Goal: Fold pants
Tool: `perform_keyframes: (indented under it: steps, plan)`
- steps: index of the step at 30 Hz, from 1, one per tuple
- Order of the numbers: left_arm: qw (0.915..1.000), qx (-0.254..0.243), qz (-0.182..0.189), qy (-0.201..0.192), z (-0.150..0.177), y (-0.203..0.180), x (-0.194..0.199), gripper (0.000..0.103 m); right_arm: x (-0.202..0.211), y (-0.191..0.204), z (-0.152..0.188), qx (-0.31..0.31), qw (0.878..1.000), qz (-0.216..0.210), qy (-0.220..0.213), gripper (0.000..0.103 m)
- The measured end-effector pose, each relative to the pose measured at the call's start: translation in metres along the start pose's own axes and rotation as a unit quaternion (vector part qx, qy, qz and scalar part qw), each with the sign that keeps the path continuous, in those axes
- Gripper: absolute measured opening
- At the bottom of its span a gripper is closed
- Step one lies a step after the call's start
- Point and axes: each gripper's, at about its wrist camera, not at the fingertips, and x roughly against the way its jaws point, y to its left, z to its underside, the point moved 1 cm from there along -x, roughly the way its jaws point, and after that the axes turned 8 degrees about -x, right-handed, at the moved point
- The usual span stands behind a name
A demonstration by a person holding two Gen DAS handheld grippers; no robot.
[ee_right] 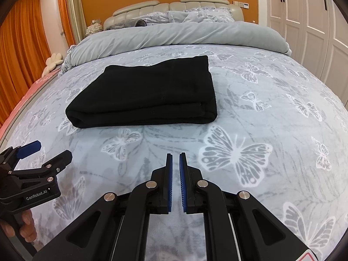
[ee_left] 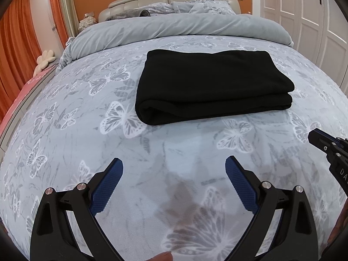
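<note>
Black pants (ee_left: 213, 87) lie folded into a thick rectangle on the butterfly-print bed cover (ee_left: 65, 130); they also show in the right wrist view (ee_right: 148, 95). My left gripper (ee_left: 174, 165) is open and empty, held above the cover in front of the pants. It also shows at the left of the right wrist view (ee_right: 53, 150). My right gripper (ee_right: 175, 155) has its blue pads nearly together with a narrow gap and holds nothing. It sits in front of the pants, to their right; its tip shows in the left wrist view (ee_left: 315, 136).
A rolled grey duvet (ee_left: 174, 28) lies across the bed behind the pants, with pillows (ee_left: 195, 6) and a padded headboard (ee_left: 134, 0) beyond. Orange curtains (ee_left: 19, 43) hang on the left. White wardrobe doors (ee_left: 304, 21) stand on the right.
</note>
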Motion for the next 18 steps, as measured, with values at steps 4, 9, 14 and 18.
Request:
perform_keyframes:
  steps: [4, 9, 14, 18]
  plan:
    - [1.0000, 0.001, -0.001, 0.000, 0.0002, 0.0000, -0.0001, 0.093, -0.0004, 0.0000, 0.0003, 0.001, 1.000, 0.000, 0.000, 0.008]
    - [0.9999, 0.009, 0.007, 0.007, 0.0015, 0.0011, -0.0017, 0.093, -0.0006, 0.0003, 0.0009, 0.001, 1.000, 0.000, 0.000, 0.008]
    - [0.9999, 0.008, 0.006, 0.007, 0.0020, 0.0007, -0.0026, 0.093, -0.0013, 0.0005, 0.0018, 0.002, 1.000, 0.000, 0.001, 0.008]
    - [0.9997, 0.020, 0.016, -0.001, 0.0034, 0.0009, -0.0027, 0.093, -0.0015, 0.0006, 0.0020, 0.001, 1.000, -0.001, 0.002, 0.008]
